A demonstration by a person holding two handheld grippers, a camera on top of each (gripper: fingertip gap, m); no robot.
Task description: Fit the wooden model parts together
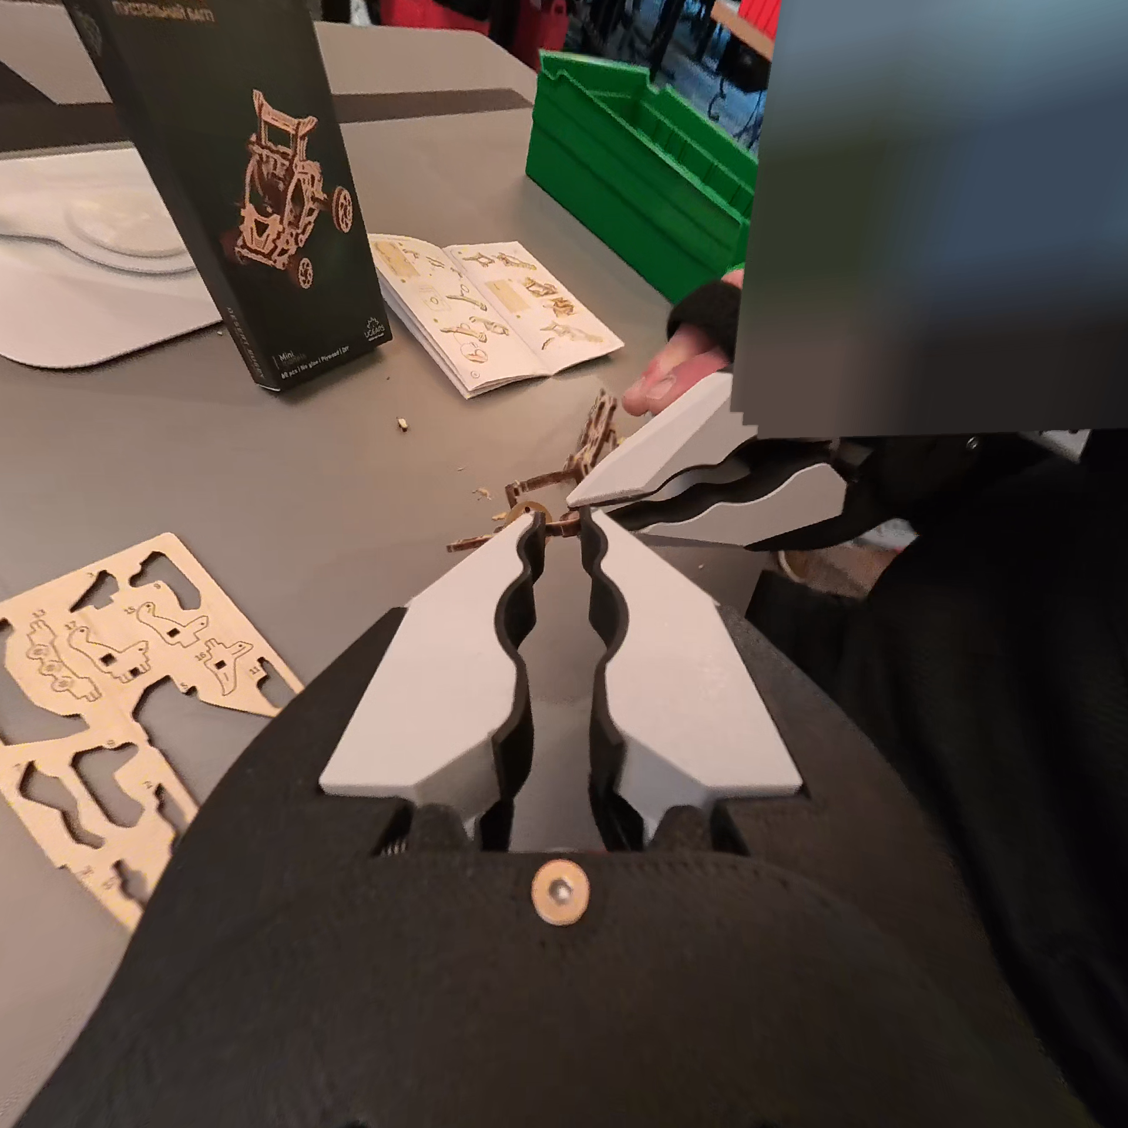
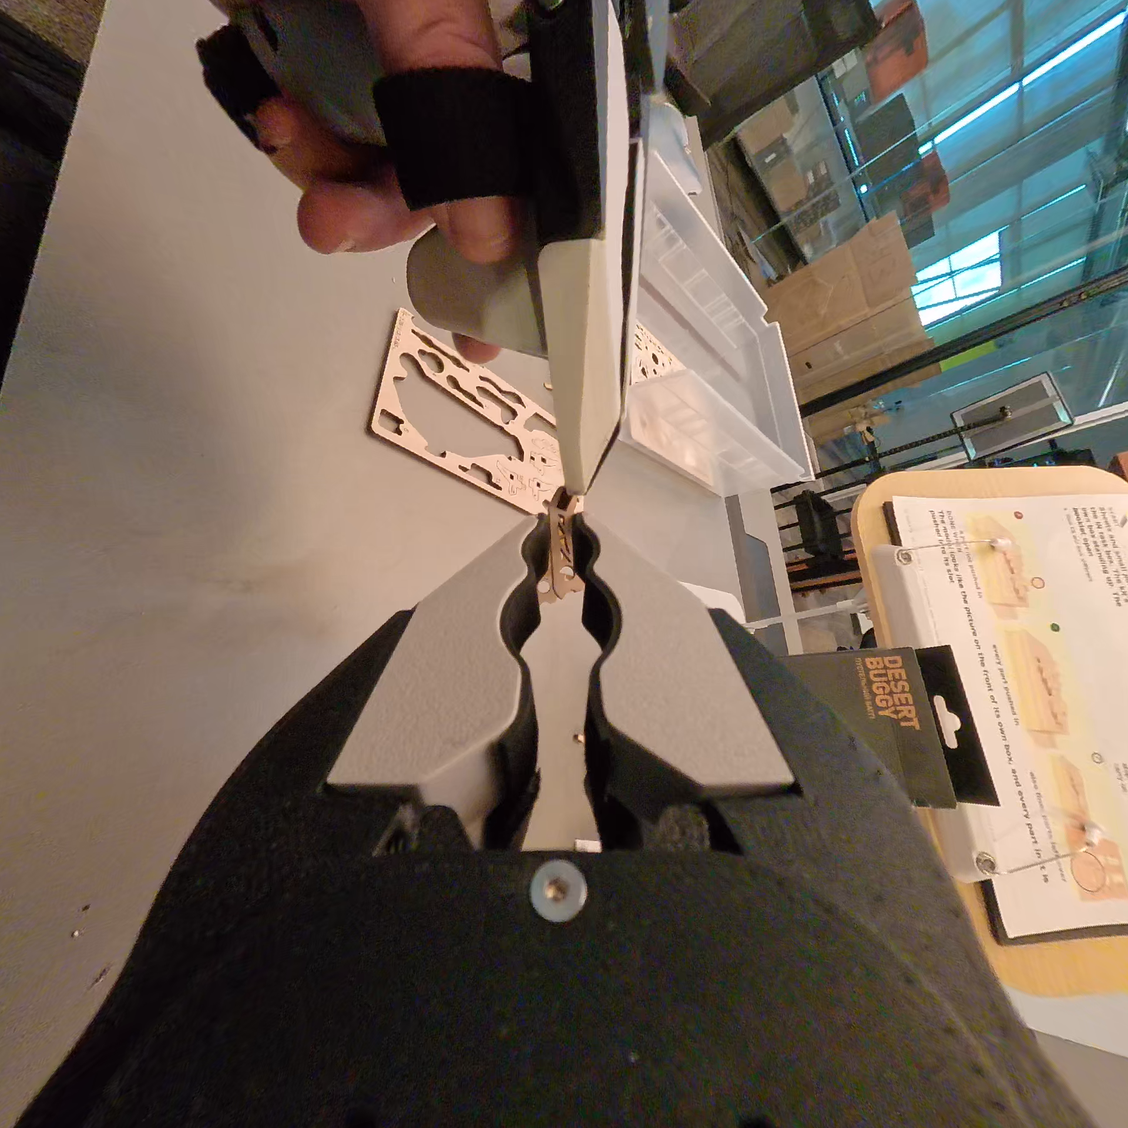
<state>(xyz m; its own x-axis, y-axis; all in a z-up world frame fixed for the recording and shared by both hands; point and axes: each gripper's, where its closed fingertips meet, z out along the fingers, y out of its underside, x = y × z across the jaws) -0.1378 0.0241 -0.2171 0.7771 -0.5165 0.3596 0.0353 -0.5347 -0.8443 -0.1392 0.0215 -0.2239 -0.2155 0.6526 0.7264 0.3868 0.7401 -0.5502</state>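
Note:
My left gripper (image 1: 559,524) is shut on a small brown wooden model part (image 1: 528,510) with a round ring, just above the grey table (image 1: 274,476). My right gripper (image 1: 577,497) comes in from the right, its tips touching the same cluster of wooden parts. A further wooden piece (image 1: 593,430) stands behind it. In the right wrist view my right gripper (image 2: 558,524) is shut on a flat pale wooden strip (image 2: 563,564). The left gripper (image 2: 574,491) reaches down from above, and its tip meets the strip's far end. A hand (image 2: 390,159) holds that gripper.
A black kit box (image 1: 244,183) stands at the back left beside an open instruction booklet (image 1: 494,311). A green crate (image 1: 635,152) is at the back right. A punched wooden sheet (image 1: 122,671) lies at the left and also shows in the right wrist view (image 2: 451,427). Clear plastic bins (image 2: 702,366) and a clipboard (image 2: 1007,702) stand beyond.

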